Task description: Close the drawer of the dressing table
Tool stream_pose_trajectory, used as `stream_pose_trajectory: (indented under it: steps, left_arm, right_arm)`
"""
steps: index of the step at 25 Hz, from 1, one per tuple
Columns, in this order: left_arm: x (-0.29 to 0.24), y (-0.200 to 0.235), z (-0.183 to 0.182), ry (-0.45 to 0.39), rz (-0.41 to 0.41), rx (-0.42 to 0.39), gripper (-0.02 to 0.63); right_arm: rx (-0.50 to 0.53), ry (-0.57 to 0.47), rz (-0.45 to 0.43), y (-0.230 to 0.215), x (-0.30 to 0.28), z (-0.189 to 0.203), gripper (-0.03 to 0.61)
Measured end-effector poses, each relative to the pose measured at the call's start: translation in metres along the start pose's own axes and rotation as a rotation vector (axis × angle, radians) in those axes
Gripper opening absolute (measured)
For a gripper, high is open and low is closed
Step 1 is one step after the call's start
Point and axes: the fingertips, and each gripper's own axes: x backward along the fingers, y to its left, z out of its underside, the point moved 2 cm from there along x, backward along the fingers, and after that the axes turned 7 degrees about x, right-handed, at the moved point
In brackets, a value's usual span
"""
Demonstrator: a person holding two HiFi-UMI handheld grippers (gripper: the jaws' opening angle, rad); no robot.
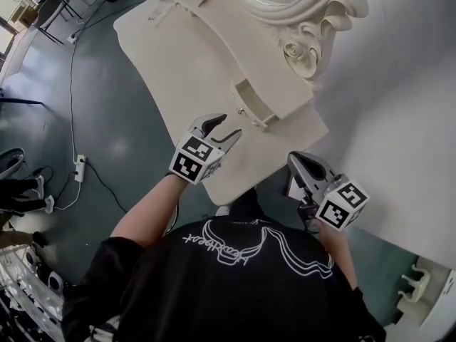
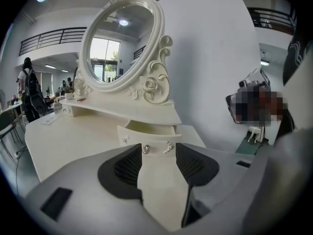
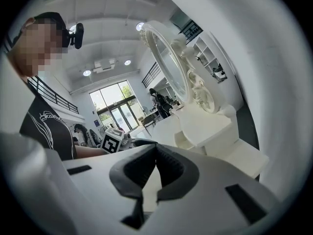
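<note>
Drawer front [image 2: 146, 142] of cream-white wood with metal knobs, pulled out from the white dressing table [image 1: 185, 70], lies straight ahead of the nearer left gripper [image 1: 226, 125], jaws apart and empty, while the right gripper [image 1: 293, 164] hangs back, jaws together.

I am holding the left gripper [image 1: 228, 126] out ahead on an extended bare forearm [image 1: 151, 211], its jaws standing apart with nothing between them. I am holding the right gripper [image 1: 293, 168] close beside my torso, its jaws pressed together, tips touching, gripping nothing.
</note>
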Motion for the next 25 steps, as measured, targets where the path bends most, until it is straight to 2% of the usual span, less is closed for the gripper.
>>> stream_pose_trajectory:
  steps: [6,12,18,25]
  left_arm:
    - [-0.035,0.017,0.007,0.075,-0.012,-0.050,0.216]
    - [-0.060,0.030,0.019,0.145,-0.006,-0.082,0.210]
    - [-0.072,0.037,0.021,0.157,-0.009,-0.091,0.138]
    - [-0.074,0.035,0.025,0.166,0.002,-0.085,0.106]
  right_arm:
    - [0.003,0.020,-0.002,-0.019,-0.007,-0.007,0.005]
    - [-0.033,-0.003,-0.015,-0.029,-0.007,-0.010,0.005]
    - [-0.037,0.010,-0.004,-0.037,-0.009,-0.006,0.005]
    - [-0.043,0.034,0.006,-0.038,-0.013,0.001,0.005]
